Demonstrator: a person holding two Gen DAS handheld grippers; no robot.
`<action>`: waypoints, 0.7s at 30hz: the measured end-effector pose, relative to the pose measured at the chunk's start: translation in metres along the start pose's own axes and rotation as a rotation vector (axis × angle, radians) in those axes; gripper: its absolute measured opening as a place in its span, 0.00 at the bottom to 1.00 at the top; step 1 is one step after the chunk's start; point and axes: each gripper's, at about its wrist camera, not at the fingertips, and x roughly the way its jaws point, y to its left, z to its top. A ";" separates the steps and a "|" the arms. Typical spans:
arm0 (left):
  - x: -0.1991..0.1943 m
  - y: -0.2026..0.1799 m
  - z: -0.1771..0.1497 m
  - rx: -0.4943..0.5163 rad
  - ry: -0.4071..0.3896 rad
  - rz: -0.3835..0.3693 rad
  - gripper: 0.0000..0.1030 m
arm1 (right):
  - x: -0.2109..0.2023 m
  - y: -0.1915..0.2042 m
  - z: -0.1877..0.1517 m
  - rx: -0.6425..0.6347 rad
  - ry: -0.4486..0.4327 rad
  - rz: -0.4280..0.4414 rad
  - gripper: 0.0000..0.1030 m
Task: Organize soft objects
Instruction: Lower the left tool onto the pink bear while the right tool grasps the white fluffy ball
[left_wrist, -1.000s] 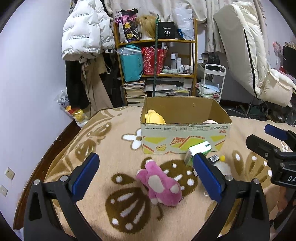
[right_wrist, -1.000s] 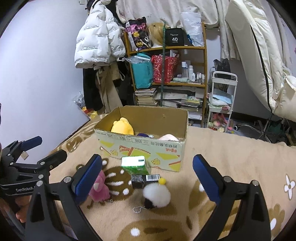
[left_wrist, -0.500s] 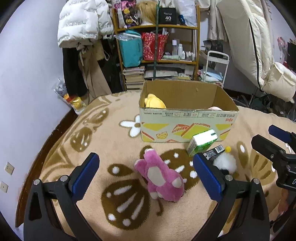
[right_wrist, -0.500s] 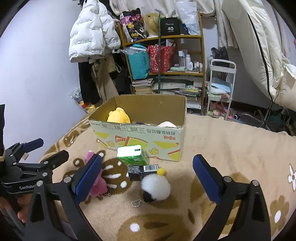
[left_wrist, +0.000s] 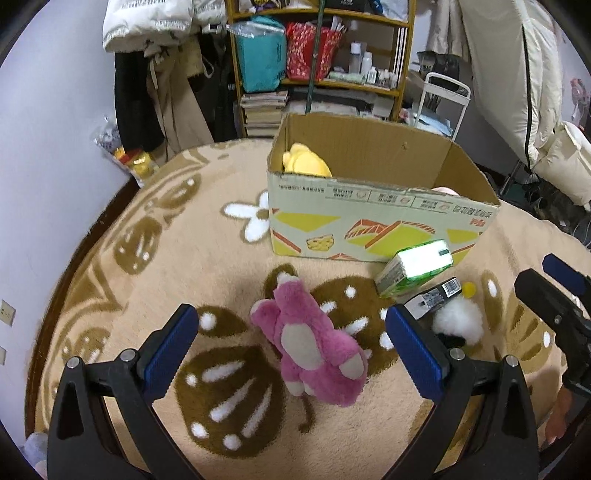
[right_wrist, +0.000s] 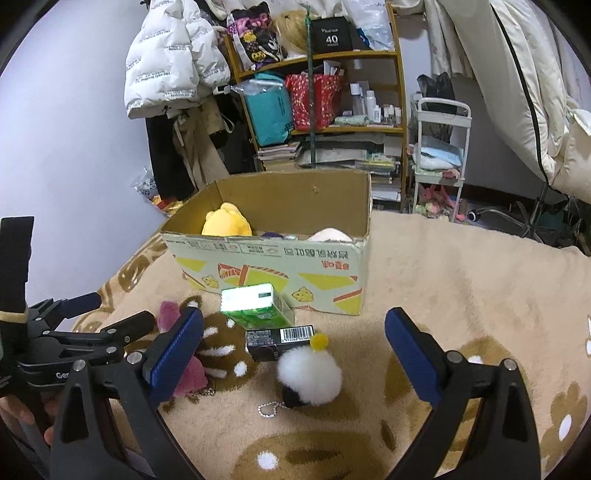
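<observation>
Basically, your left tool (left_wrist: 288, 347) is spread wide around the pink plush (left_wrist: 314, 347) lying on the rug just before the cardboard box (left_wrist: 369, 206); it's light and squashy, so pinch mid-belly, not a limb. Right tool (right_wrist: 293, 349) gapes empty over the white pompom (right_wrist: 308, 373). Box contents mostly hidden behind its wall

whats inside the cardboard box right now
Inside the cardboard box, a yellow plush sits at its left end, a pale pink soft item near the right, and a bit of something purple between. The front wall hides everything lower down.
</observation>
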 end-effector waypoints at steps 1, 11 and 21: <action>0.003 0.000 0.000 -0.002 0.009 -0.003 0.97 | 0.002 -0.001 0.000 0.006 0.006 0.000 1.00; 0.027 -0.008 -0.001 0.031 0.087 -0.009 0.97 | 0.030 -0.011 -0.008 0.057 0.125 -0.001 1.00; 0.053 -0.014 -0.004 0.040 0.182 -0.019 0.97 | 0.063 -0.014 -0.022 0.072 0.282 0.001 1.00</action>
